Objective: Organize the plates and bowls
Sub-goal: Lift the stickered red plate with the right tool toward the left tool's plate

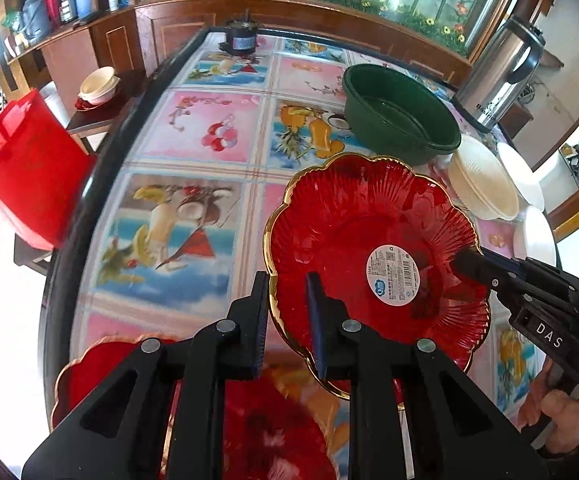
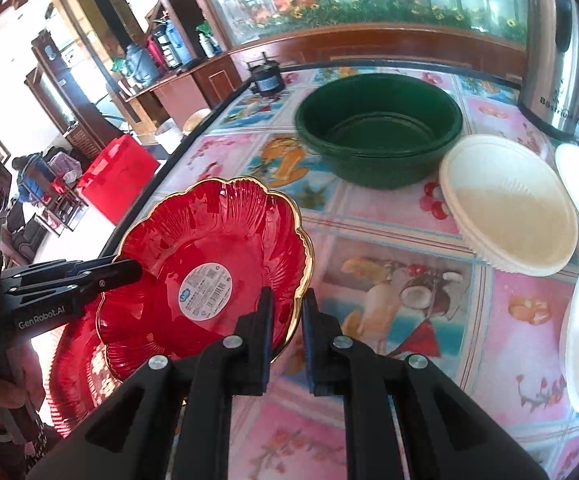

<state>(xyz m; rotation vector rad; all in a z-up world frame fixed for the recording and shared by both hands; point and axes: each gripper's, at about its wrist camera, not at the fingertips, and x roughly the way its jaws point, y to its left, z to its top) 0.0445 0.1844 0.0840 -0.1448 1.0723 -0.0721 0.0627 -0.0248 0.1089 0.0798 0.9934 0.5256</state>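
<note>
A red scalloped glass plate (image 1: 349, 240) with a gold rim and a white label is held above the table, tilted. My left gripper (image 1: 289, 320) is shut on its near-left rim. My right gripper (image 2: 287, 320) is shut on its opposite rim (image 2: 297, 264); it shows from the side in the left wrist view (image 1: 473, 266). More red plates (image 1: 273, 436) lie stacked below on the table, also in the right wrist view (image 2: 77, 372). White bowls (image 2: 509, 204) stand to the right, also in the left wrist view (image 1: 481, 184).
A green basin (image 2: 377, 128) stands at mid table, a steel kettle (image 2: 553, 60) at the back right, a small black jar (image 2: 265, 74) at the far edge. A red bag (image 1: 25, 168) and a bowl on a stool (image 1: 97, 86) stand left of the table.
</note>
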